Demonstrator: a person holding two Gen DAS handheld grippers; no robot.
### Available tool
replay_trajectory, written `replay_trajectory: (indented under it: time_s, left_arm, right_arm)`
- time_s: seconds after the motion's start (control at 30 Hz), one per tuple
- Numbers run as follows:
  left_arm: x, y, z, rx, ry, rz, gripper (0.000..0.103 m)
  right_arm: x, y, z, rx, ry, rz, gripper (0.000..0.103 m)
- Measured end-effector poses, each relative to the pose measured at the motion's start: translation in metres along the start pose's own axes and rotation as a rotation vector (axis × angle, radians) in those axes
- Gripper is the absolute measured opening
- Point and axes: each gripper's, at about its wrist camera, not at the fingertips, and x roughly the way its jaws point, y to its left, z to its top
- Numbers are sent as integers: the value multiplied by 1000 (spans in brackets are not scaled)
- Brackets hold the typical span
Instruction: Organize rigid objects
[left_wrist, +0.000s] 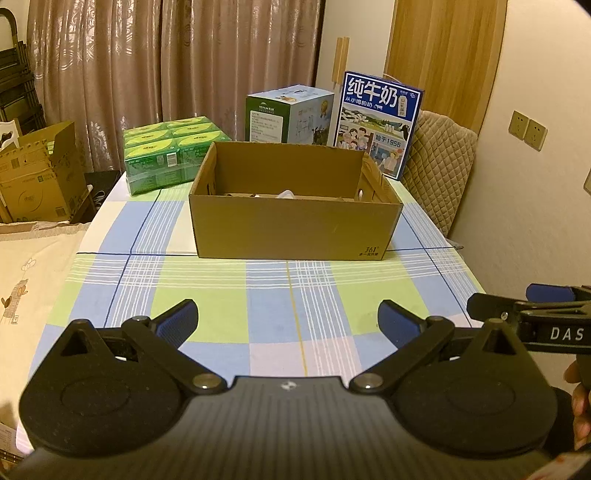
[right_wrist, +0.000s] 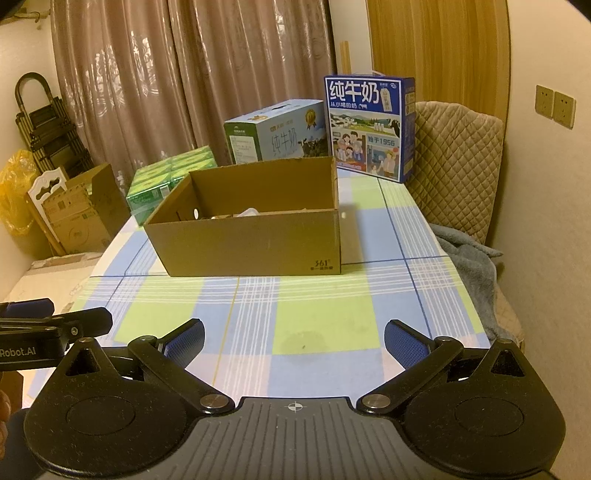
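An open brown cardboard box (left_wrist: 291, 229) (right_wrist: 255, 243) stands in the middle of a table with a checked cloth (left_wrist: 258, 317) (right_wrist: 314, 314). Small pale items lie on its floor, mostly hidden by the near wall. My left gripper (left_wrist: 288, 319) hovers over the cloth near the table's front edge, open and empty. My right gripper (right_wrist: 294, 338) hovers beside it, also open with nothing between its blue pads. Each gripper's side shows in the other's view: the right gripper's fingers (left_wrist: 546, 295) at the right edge, the left gripper's fingers (right_wrist: 33, 306) at the left edge.
Behind the box stand a green pack of cartons (left_wrist: 173, 155) (right_wrist: 166, 177), a pale milk carton case (left_wrist: 291, 114) (right_wrist: 277, 133) and a blue milk case (left_wrist: 376, 122) (right_wrist: 369, 125). A padded chair (left_wrist: 439, 162) (right_wrist: 458, 162) sits at the right. Cardboard boxes (left_wrist: 37, 177) stand left of the table.
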Motion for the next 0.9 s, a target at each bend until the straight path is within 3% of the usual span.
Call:
replay_trajectory:
  time_s: [0.9]
  left_arm:
    - [5, -1, 5, 10, 8, -24, 102]
  right_arm:
    - [0, -1, 0, 1, -2, -3, 101]
